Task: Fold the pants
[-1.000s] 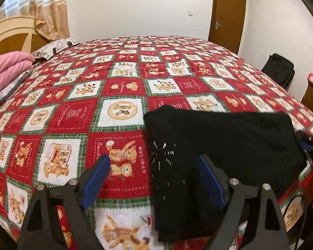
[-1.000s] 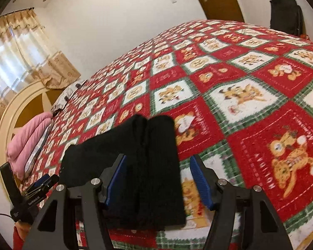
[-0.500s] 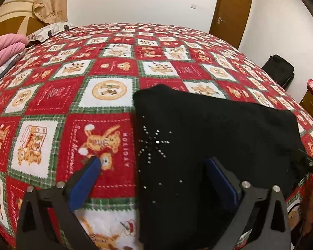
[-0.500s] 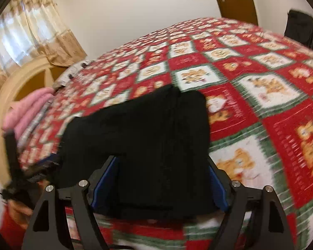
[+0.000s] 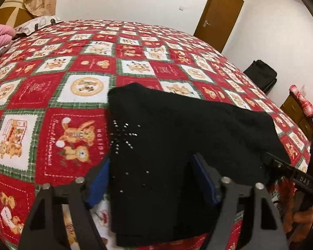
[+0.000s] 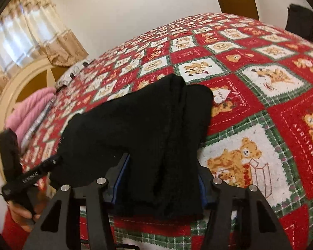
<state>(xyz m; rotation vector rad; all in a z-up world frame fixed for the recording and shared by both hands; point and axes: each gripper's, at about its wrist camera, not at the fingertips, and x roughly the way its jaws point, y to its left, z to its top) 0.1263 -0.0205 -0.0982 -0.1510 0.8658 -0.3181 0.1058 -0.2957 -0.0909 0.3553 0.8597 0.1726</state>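
Observation:
Black folded pants (image 5: 187, 129) lie on the red patchwork quilt (image 5: 52, 95) near the bed's front edge, with small studs on the left part. My left gripper (image 5: 152, 179) straddles their left end and its jaws are closing. The left pad (image 5: 98, 181) is at the cloth's edge and the right pad (image 5: 204, 179) rests on top of it. My right gripper (image 6: 160, 179) straddles the other end of the pants (image 6: 139, 120). Its jaws are closing too, and both pads press the bunched cloth.
A pink blanket (image 6: 29, 112) and a pillow lie by the headboard (image 6: 14, 83). A brown door (image 5: 219, 14), a black bag (image 5: 260, 75) and a wooden cabinet (image 5: 298, 112) stand beyond the bed. A hand in a red sleeve (image 6: 20, 212) holds the left gripper's handle.
Both grippers dipped lower over the pants. Their jaws widened, then narrowed around the two ends. The right end of the cloth now bunches between the right pads.

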